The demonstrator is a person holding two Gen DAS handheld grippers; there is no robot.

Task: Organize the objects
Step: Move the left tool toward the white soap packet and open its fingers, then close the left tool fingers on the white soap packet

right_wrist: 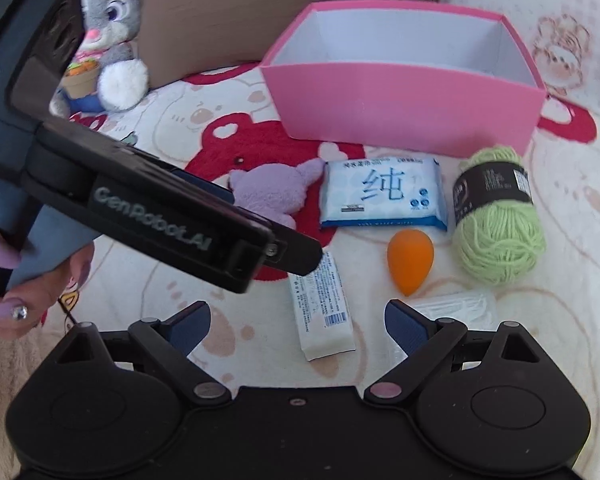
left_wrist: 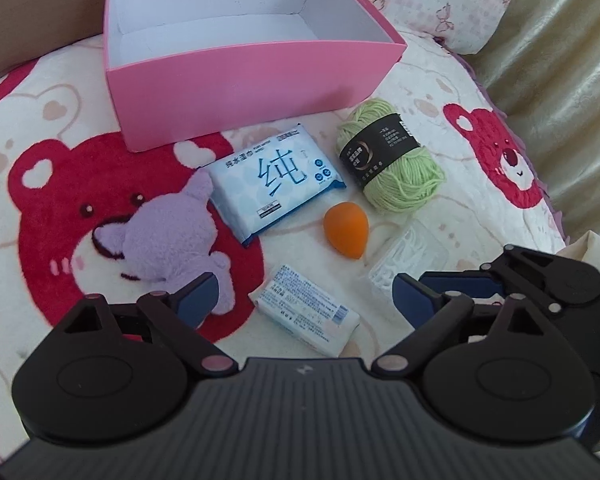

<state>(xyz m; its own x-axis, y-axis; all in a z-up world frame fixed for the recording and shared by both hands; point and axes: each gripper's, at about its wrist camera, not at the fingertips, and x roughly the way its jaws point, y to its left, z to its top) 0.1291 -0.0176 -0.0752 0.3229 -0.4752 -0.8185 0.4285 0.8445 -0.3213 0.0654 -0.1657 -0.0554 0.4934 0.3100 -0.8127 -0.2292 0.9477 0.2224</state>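
Right wrist view: white tissue pack [right_wrist: 323, 312], long axis toward pink box [right_wrist: 404, 104].

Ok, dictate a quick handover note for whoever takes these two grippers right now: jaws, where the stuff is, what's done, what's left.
Left gripper: jaws open, holding nothing, over the small tissue pack.
Right gripper: jaws open, holding nothing, near the same pack.
Pink box: nothing visible inside, at the back of the bear blanket.
In front of the box: purple plush, wet wipes pack, green yarn ball, orange makeup sponge, clear plastic case.
Done: nothing boxed.
Left: all six items into the box.
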